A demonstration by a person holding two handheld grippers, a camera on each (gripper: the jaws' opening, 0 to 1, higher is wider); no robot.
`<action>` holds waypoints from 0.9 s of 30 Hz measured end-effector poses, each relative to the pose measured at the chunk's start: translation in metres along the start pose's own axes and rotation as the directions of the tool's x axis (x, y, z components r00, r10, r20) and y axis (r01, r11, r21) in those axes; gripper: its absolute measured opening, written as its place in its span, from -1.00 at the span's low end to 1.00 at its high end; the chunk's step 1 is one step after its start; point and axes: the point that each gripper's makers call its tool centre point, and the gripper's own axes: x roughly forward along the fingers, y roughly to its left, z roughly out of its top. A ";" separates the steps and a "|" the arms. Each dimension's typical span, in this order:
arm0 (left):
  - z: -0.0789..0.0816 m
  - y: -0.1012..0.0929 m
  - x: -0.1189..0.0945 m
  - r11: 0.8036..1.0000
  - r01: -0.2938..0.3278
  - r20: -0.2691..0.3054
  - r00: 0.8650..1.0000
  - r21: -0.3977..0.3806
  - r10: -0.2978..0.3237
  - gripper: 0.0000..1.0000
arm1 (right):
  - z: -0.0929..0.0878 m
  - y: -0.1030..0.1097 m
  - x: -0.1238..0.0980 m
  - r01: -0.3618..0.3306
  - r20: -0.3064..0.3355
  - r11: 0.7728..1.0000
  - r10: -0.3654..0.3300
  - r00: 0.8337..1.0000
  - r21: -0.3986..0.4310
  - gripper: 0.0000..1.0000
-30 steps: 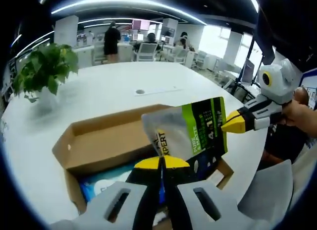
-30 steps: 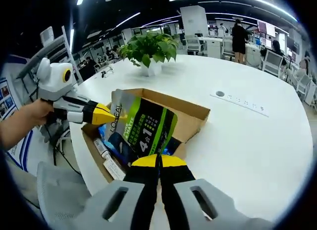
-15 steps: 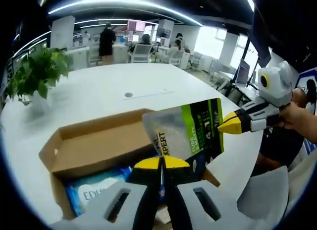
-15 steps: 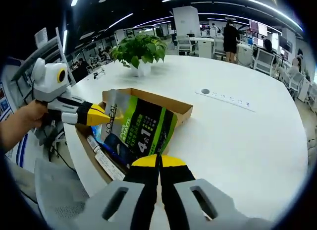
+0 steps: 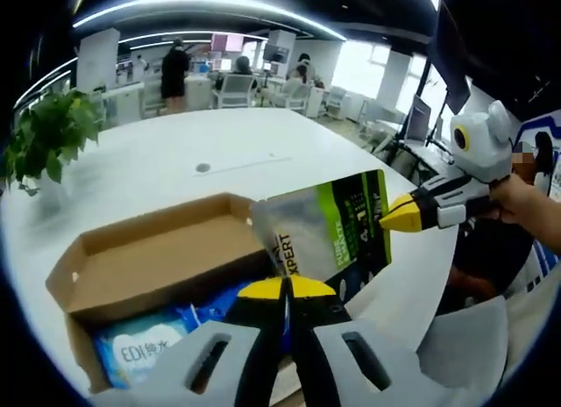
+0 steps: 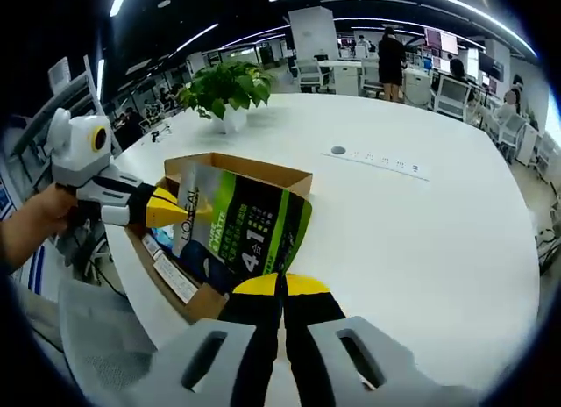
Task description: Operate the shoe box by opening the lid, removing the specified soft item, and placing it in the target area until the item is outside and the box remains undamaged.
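1. The box (image 5: 149, 258) lies open on the white table (image 6: 421, 223), its lid off.
2. The pouch (image 5: 329, 232), green, black and silver, is held up above the box, between both grippers.
3. The left gripper (image 5: 286, 289) is closed on the pouch's lower edge.
4. The right gripper (image 6: 281, 286) is closed on the pouch's opposite edge.
5. A blue packet (image 5: 145, 350) lies inside the box, below the pouch.
6. A plant (image 6: 223, 87) stands on the table beyond the box.

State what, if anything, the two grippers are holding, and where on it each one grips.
Both hold the green pouch: the left gripper and the right gripper each pinch an opposite edge.
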 end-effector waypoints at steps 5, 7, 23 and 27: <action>0.001 -0.009 0.009 1.000 0.010 -0.007 1.000 0.009 -0.010 -1.00 | -0.005 -0.012 -0.005 0.017 -0.008 1.000 -0.017 1.000 0.012 -1.00; 0.002 -0.013 0.012 1.000 0.016 -0.012 1.000 0.012 -0.016 -1.00 | -0.008 -0.017 -0.007 0.023 -0.012 1.000 -0.023 1.000 0.016 -1.00; 0.000 -0.037 0.042 0.999 0.050 -0.049 0.998 0.020 -0.049 -1.00 | -0.024 -0.052 -0.012 0.064 -0.034 0.996 -0.062 0.997 0.058 -1.00; -0.001 -0.043 0.050 0.998 0.054 -0.061 0.997 0.020 -0.053 -1.00 | -0.027 -0.061 -0.012 0.072 -0.038 0.995 -0.069 0.997 0.068 -1.00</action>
